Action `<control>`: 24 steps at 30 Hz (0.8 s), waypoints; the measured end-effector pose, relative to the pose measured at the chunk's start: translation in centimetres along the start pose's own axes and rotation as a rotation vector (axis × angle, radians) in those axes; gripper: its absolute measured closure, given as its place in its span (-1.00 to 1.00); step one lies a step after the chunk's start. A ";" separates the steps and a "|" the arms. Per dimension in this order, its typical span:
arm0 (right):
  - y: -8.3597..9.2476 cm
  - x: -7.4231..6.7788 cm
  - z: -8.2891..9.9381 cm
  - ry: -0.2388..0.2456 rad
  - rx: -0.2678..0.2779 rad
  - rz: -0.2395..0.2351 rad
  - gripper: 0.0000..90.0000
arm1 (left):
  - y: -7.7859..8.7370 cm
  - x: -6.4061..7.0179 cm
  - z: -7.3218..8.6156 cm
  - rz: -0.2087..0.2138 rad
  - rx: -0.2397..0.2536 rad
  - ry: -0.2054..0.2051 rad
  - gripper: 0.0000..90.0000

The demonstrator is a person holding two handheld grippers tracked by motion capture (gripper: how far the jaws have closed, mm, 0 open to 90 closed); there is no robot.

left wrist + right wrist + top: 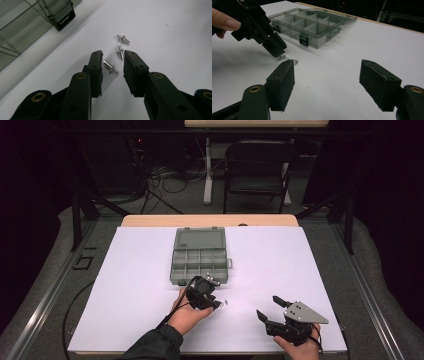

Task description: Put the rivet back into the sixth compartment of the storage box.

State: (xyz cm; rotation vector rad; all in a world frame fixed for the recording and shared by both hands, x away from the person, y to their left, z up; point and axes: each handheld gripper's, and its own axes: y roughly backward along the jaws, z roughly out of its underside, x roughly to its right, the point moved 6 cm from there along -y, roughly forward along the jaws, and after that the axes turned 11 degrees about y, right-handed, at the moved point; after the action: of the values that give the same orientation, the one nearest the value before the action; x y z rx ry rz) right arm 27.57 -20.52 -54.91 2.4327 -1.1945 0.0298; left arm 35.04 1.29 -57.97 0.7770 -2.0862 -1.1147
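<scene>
Tiny screws, hard to see from above

My left gripper (113, 63) is released around one screw (110, 66); my right gripper (332, 80) is released wide; the box (200, 256) sits mid-table, its lid cut off.

Lab: dark enclosure, cables (165, 182), folding chair (257, 170).

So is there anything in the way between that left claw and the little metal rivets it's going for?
Nothing visible is. The left gripper is down at the white table, its jaws apart, with one rivet lying bare between them. A second rivet sits by the tip of one jaw, and a third rivet lies just beyond.
</scene>
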 end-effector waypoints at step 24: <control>0.0 0.0 0.0 -0.001 0.002 -0.003 -0.37 | -0.9 0.1 0.0 -0.001 -0.025 0.019 0.58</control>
State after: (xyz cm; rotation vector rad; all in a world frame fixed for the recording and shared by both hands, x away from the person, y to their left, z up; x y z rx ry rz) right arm 27.57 -20.55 -54.89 2.4366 -1.1922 0.0288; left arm 35.18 0.85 -58.69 0.7732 -2.0526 -1.1278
